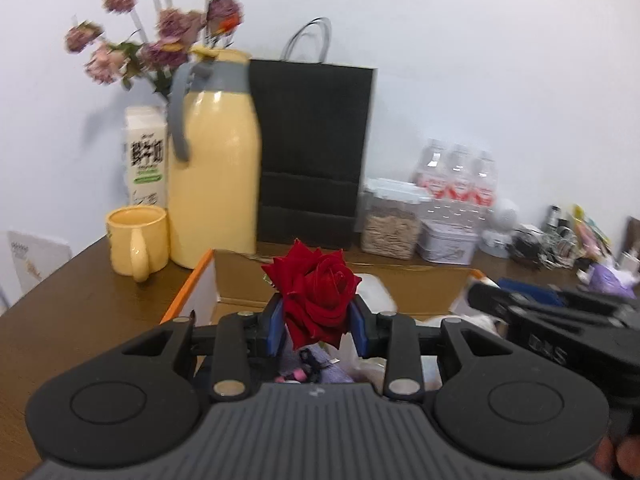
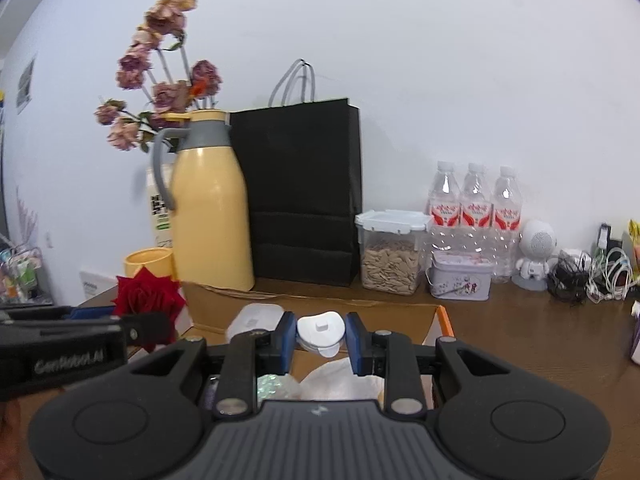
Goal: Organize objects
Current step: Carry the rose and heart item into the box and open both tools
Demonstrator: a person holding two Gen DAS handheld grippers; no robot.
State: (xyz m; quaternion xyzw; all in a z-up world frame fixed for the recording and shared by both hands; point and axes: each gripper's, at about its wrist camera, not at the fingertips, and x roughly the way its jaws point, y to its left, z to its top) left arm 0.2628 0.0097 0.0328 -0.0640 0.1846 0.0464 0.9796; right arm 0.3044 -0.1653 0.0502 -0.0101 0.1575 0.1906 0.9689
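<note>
A red rose (image 1: 316,298) stands between the blue pads of my left gripper (image 1: 318,322), which is shut on it above an open cardboard box (image 1: 340,282). The same rose (image 2: 148,296) shows at the left of the right wrist view, with the left gripper's black body beside it. My right gripper (image 2: 320,338) is shut on a small white plastic object (image 2: 321,330), held over the box (image 2: 320,306). Inside the box lie a white case (image 2: 254,320), crumpled white plastic and purple fabric (image 1: 320,370).
On the brown table (image 2: 520,332) stand a yellow thermos jug (image 2: 210,204), a yellow mug (image 1: 136,242), a black paper bag (image 2: 300,196), a milk carton with dried flowers, a seed jar (image 2: 390,252), a tin (image 2: 460,278), three water bottles (image 2: 474,208), a white figurine and tangled cables.
</note>
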